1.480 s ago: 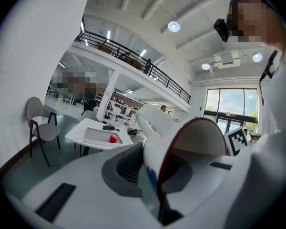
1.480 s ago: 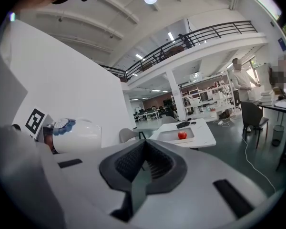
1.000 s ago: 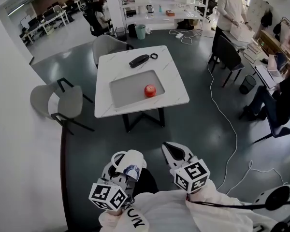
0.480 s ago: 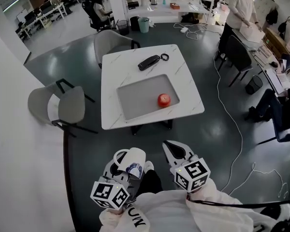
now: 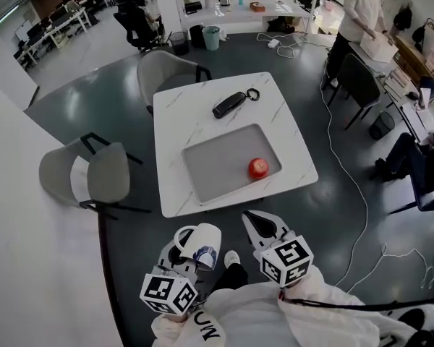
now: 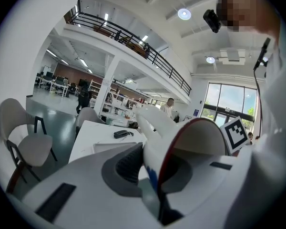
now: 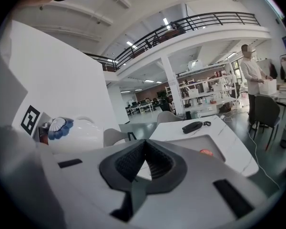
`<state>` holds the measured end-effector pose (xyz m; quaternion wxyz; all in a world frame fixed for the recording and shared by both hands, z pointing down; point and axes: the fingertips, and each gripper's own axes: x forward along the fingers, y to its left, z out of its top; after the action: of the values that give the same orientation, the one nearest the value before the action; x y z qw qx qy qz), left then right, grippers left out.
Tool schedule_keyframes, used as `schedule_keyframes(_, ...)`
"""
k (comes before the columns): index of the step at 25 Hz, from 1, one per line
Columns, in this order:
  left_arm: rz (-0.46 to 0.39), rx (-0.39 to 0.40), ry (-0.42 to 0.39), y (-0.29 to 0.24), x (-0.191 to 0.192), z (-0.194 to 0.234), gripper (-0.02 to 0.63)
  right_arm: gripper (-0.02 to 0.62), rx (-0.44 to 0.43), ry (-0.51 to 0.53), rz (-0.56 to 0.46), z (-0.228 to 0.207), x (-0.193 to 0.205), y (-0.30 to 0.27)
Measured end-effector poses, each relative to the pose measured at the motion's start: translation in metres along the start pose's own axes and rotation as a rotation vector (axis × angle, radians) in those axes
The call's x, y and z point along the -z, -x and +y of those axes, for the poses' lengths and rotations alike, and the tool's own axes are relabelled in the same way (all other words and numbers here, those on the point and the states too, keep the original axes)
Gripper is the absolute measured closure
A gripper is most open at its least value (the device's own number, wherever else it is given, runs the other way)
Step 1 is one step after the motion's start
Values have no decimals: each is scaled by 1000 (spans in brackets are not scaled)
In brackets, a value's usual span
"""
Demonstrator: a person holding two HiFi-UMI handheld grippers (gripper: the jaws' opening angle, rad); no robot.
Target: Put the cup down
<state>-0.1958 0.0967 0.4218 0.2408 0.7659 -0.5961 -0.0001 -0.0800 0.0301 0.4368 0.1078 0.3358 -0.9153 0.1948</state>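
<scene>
A white cup (image 5: 200, 238) with a blue print and a red inside is clamped by its rim in my left gripper (image 5: 191, 247), low in the head view. In the left gripper view the cup (image 6: 195, 137) fills the space right of the jaws, tilted on its side. My right gripper (image 5: 254, 222) hangs beside it, shut and empty; its pads (image 7: 155, 162) meet at the tip. The cup (image 7: 76, 130) also shows at the left of the right gripper view. Both grippers are over the dark floor, just short of the white table (image 5: 175, 143).
On the table lie a grey tray (image 5: 217, 166) with a red apple (image 5: 257, 167) and a black object with a ring (image 5: 230, 104). Grey chairs (image 5: 87, 179) stand at its left and far side. A white cable (image 5: 347, 179) runs over the floor at the right. A person (image 5: 362, 13) stands at a far desk.
Both grippers and the cup have come closer to the table, which has slid down and right in the head view. The grip on the cup is unchanged.
</scene>
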Motion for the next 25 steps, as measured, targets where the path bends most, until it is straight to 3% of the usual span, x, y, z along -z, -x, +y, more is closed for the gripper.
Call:
schedule_keyframes(12, 14, 58, 11, -38, -23, 34, 571, 591, 73, 0, 1, -14, -21, -34)
schedule_keyframes(25, 21, -24, -10, -63, -30, 41, 571, 591, 14, 16, -18, -34, -42, -56)
